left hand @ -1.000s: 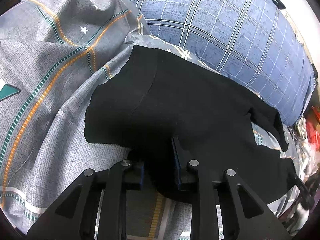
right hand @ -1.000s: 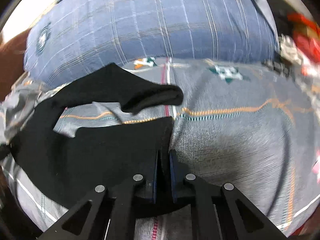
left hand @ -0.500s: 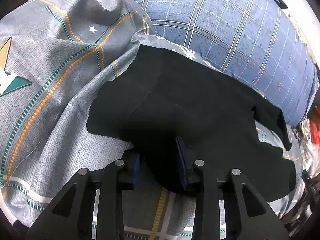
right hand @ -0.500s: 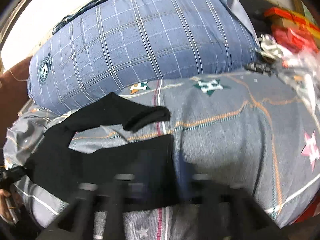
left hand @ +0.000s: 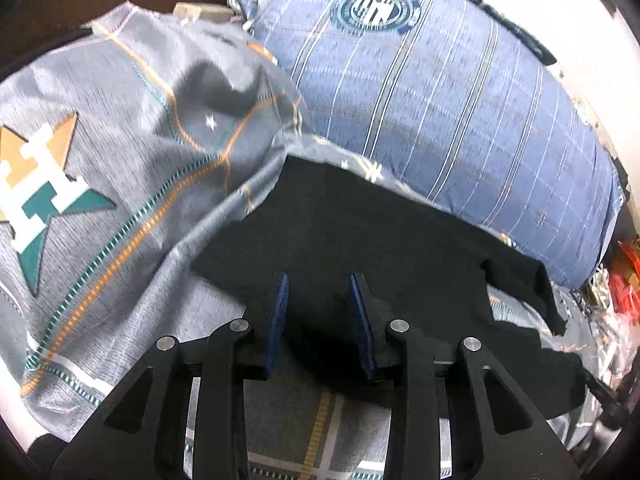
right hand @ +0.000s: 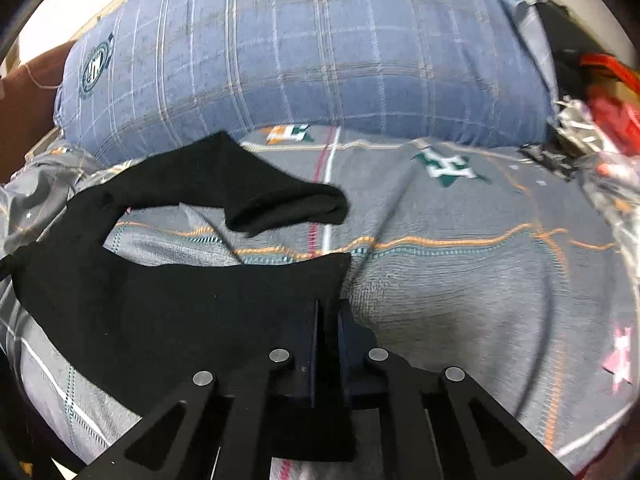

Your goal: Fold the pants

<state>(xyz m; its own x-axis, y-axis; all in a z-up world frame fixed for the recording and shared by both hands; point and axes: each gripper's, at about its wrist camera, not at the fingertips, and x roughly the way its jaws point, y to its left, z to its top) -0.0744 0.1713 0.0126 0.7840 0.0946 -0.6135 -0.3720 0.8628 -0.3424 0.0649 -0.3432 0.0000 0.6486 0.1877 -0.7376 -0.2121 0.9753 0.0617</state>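
Black pants (left hand: 360, 240) lie spread on a grey patterned bedspread (left hand: 120, 184). My left gripper (left hand: 318, 284) is open, its blue-padded fingers apart just above the waist end of the pants, holding nothing. In the right wrist view the pants (right hand: 160, 304) lie with two legs forked apart; the far leg (right hand: 280, 200) ends in a folded cuff. My right gripper (right hand: 328, 308) is shut on the end of the near leg, black cloth pinched between its pads.
A large blue plaid pillow (left hand: 440, 100) lies along the far side of the bed, also in the right wrist view (right hand: 300, 48). Red packaging and crinkled plastic clutter (right hand: 600, 112) sit at the bed's right end.
My left gripper has opened, let go of the pants and pulled back and up. My right gripper stays shut on the near leg; its view shifted slightly.
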